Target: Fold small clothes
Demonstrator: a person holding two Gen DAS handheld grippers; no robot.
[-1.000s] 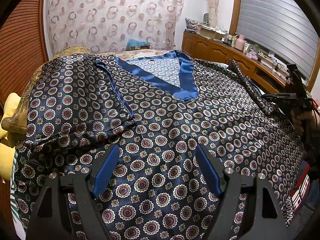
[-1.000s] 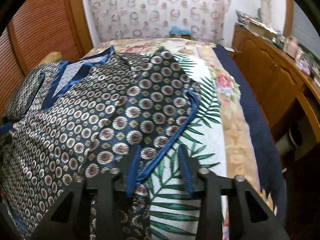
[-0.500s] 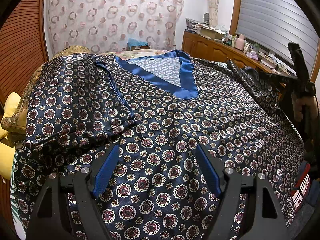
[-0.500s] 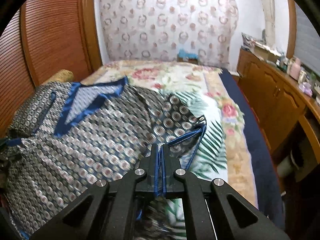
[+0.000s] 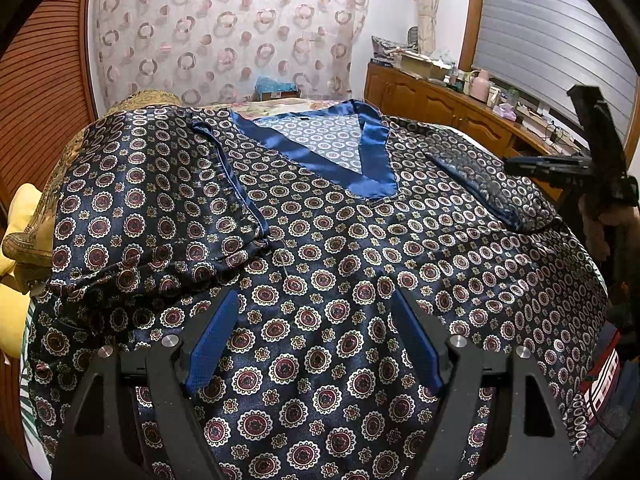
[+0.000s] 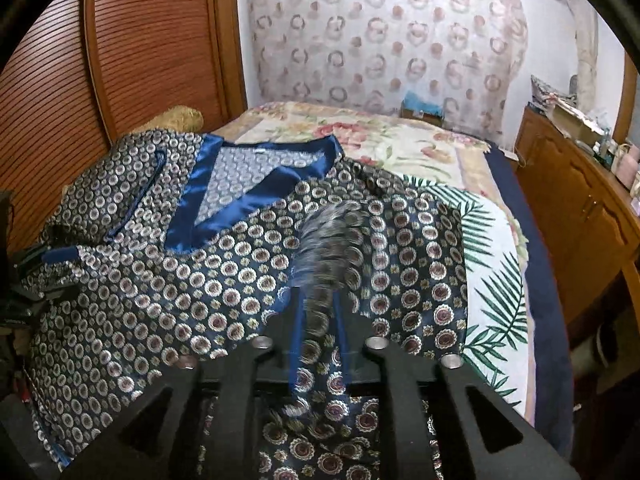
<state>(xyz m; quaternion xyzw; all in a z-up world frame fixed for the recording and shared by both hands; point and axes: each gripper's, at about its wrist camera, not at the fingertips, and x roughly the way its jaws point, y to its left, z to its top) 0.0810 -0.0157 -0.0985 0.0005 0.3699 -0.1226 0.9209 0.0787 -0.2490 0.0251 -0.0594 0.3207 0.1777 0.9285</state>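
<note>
A dark blue satin top (image 5: 320, 240) with a medallion print and a plain blue V-neck (image 5: 372, 168) lies spread on the bed. Its left sleeve (image 5: 168, 208) lies folded over the body. My left gripper (image 5: 316, 340) is open and empty, low over the hem. My right gripper (image 6: 318, 312) has its jaws almost together on the right sleeve (image 6: 332, 248), which is blurred and lies folded inward over the top (image 6: 180, 288). In the left wrist view the right gripper (image 5: 532, 168) is at the sleeve's edge (image 5: 480, 184).
The bed has a floral and palm-leaf cover (image 6: 488, 280). A wooden sideboard (image 5: 440, 108) with clutter runs along the right. A slatted wooden door (image 6: 152, 48) stands at the left. Yellow pillows (image 5: 16, 248) lie at the bed's left edge.
My right gripper shut on the right sleeve's edge, lifted it and carried it left over the top's body. My left gripper stayed still and open.
</note>
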